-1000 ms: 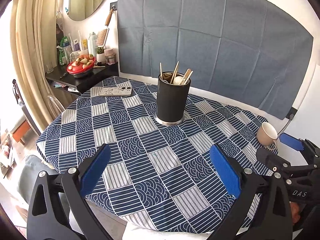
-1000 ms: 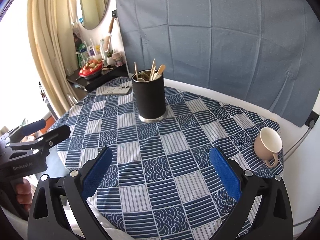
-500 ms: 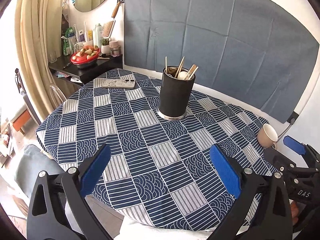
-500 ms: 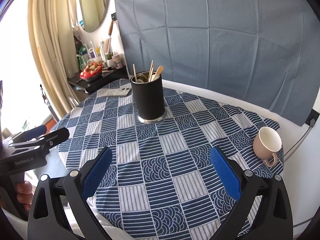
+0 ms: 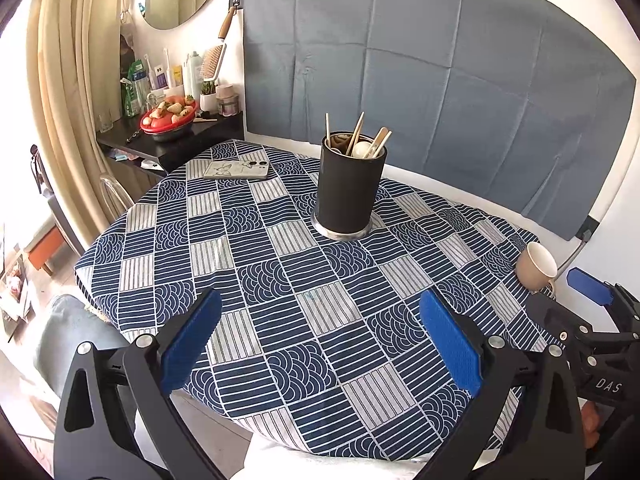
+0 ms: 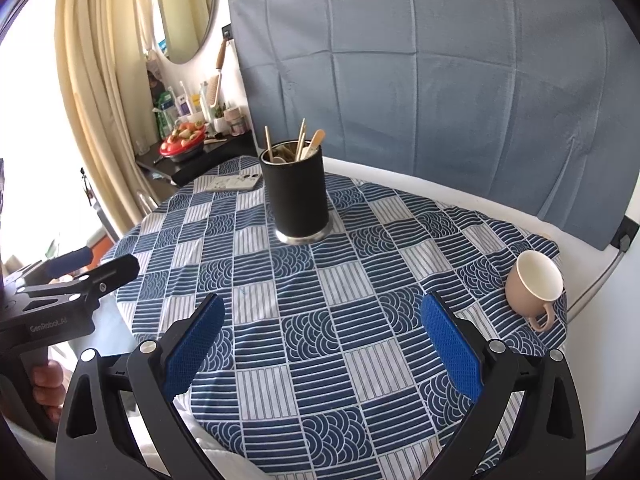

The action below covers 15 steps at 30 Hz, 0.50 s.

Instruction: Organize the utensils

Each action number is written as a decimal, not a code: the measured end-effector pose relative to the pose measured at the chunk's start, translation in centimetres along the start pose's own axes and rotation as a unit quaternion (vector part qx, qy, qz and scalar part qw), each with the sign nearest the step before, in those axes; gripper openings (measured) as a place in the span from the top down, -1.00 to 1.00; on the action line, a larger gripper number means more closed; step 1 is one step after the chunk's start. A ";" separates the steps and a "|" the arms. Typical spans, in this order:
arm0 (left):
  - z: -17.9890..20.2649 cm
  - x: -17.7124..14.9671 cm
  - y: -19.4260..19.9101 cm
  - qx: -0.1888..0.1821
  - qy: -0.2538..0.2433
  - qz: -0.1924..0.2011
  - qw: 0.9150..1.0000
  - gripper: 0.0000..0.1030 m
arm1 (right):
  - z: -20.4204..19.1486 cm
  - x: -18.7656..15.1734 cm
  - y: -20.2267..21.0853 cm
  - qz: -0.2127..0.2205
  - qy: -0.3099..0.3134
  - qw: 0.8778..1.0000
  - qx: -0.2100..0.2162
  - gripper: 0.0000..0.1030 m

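A black cylindrical utensil holder (image 5: pixel 347 188) (image 6: pixel 298 196) stands upright near the far middle of the round table. Wooden chopsticks and spoons (image 5: pixel 362 140) (image 6: pixel 300 142) stick out of its top. My left gripper (image 5: pixel 320 344) hangs open above the near table edge, nothing between its blue pads. My right gripper (image 6: pixel 320 344) is open too, over the near part of the cloth, well short of the holder. Each gripper shows at the other view's side edge.
A beige mug (image 5: pixel 536 266) (image 6: pixel 534 282) lies tipped at the table's right edge. A phone (image 5: pixel 237 169) (image 6: pixel 233 184) lies flat at the far left of the patterned tablecloth (image 5: pixel 280 264). Behind it a dark shelf holds a red fruit bowl (image 5: pixel 168 118) and bottles.
Both grippers have drawn back and risen a little from the table, so the holder looks slightly farther away. Their jaws have stayed open.
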State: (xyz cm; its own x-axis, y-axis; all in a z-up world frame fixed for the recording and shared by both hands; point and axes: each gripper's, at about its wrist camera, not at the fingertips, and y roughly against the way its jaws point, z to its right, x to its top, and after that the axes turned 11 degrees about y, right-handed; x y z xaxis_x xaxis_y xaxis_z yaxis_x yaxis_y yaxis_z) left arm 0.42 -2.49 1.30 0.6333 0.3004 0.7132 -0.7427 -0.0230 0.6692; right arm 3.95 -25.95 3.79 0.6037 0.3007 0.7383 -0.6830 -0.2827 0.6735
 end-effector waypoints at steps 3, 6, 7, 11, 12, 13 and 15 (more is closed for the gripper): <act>0.4 -0.1 0.1 -0.002 -0.012 0.002 1.000 -0.88 | 0.0 0.0 0.0 -0.001 0.000 1.000 0.000 -0.83; 0.6 -0.2 0.2 -0.005 -0.019 0.003 1.000 -0.88 | 0.0 -0.1 0.1 0.001 0.002 1.000 0.000 -0.83; 0.7 -0.2 0.2 -0.005 -0.020 0.003 1.000 -0.88 | -0.1 -0.1 0.1 0.001 0.003 1.000 -0.001 -0.83; 0.9 -0.2 0.3 -0.005 -0.026 0.004 1.000 -0.88 | 0.0 -0.1 0.1 0.001 0.000 1.000 0.000 -0.83; 0.9 -0.3 0.3 -0.005 -0.028 0.004 1.000 -0.88 | 0.0 -0.2 0.1 0.002 -0.001 1.000 0.000 -0.83; 1.0 -0.3 0.3 -0.005 -0.029 0.005 1.000 -0.88 | 0.1 -0.2 0.1 0.002 -0.003 1.000 0.000 -0.83; 1.1 -0.3 0.4 -0.004 -0.030 0.007 1.000 -0.88 | 0.2 -0.3 0.2 0.001 -0.006 1.000 -0.002 -0.83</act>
State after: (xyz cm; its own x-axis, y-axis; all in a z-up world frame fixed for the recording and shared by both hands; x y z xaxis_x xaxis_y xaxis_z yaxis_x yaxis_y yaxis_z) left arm 0.15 -3.63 1.55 0.6353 0.2418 0.7334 -0.7527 -0.0186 0.6581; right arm 3.74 -26.25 3.74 0.6066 0.2900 0.7402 -0.6857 -0.2803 0.6718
